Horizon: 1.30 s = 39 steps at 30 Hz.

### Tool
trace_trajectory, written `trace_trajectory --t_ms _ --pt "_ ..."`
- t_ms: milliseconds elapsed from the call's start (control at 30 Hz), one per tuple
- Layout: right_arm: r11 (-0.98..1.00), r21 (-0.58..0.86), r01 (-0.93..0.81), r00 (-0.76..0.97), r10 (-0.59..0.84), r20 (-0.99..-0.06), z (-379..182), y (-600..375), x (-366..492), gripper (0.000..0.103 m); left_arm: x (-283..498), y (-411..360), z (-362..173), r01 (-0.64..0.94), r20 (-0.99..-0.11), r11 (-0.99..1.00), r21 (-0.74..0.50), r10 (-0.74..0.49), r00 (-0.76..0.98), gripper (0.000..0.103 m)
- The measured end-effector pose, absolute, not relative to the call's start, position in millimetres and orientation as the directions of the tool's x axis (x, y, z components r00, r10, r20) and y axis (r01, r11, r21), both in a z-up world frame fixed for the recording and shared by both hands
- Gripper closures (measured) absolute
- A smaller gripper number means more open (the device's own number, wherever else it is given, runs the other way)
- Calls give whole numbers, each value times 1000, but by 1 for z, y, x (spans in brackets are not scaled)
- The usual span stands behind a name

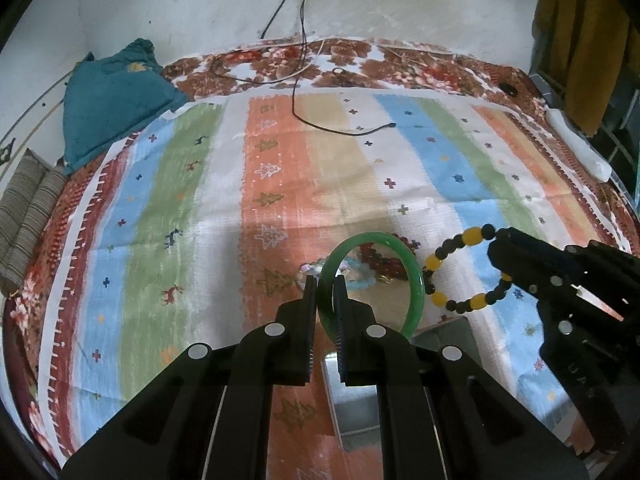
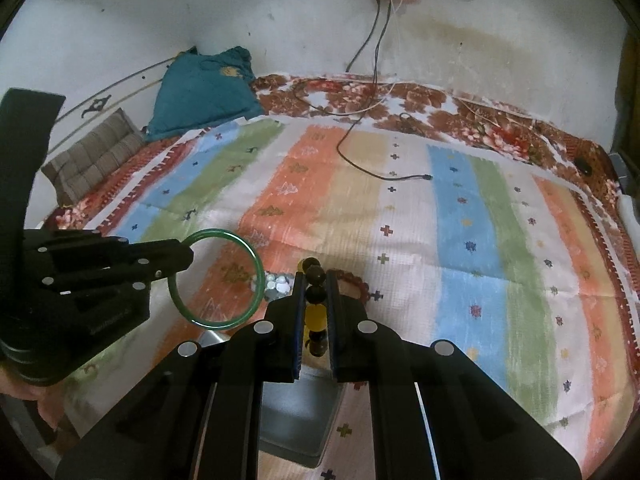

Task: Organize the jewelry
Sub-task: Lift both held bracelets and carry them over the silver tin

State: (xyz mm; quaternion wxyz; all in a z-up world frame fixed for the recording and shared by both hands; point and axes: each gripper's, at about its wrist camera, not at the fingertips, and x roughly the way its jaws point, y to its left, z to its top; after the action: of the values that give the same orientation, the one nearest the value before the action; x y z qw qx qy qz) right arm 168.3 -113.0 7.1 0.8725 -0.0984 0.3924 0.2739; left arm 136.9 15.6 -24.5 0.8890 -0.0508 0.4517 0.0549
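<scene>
Left gripper (image 1: 325, 280) pinching green bangle (image 1: 416, 280), right gripper (image 2: 316, 276) clamped on beaded bracelet (image 2: 314, 316), full bead loop seen only from left cam, metal tray (image 2: 296, 420) mostly hidden.

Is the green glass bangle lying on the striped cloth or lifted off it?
Lifted. The green glass bangle stands clamped in the left gripper, held above the striped cloth, which shows through its ring.

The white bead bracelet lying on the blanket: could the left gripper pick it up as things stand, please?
Probably not yet: the left gripper is shut on the green bangle, so though nothing covers the white bead bracelet, the jaws are occupied.
</scene>
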Motion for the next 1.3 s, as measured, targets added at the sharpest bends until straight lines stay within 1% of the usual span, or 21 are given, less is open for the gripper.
trace_trajectory --t_ms 100,200,533,633,1300 --pt "830 44 -556 543 402 -737 9 -115 163 92 130 13 -23 -141 -805 989 -41 50 591 95" --pt "828 15 -560 561 393 -729 11 -115 154 92 124 12 -22 -140 -802 989 -47 46 596 95" --pt "826 45 -562 560 420 -714 17 -125 136 92 104 7 -20 -133 -789 990 -52 41 613 95" --pt "826 55 -561 556 425 -714 18 -128 130 92 99 2 -21 -134 -789 991 -27 61 611 95" --pt "823 68 -564 537 428 -727 12 -140 102 92 70 -14 -25 -112 -791 994 -14 58 609 95"
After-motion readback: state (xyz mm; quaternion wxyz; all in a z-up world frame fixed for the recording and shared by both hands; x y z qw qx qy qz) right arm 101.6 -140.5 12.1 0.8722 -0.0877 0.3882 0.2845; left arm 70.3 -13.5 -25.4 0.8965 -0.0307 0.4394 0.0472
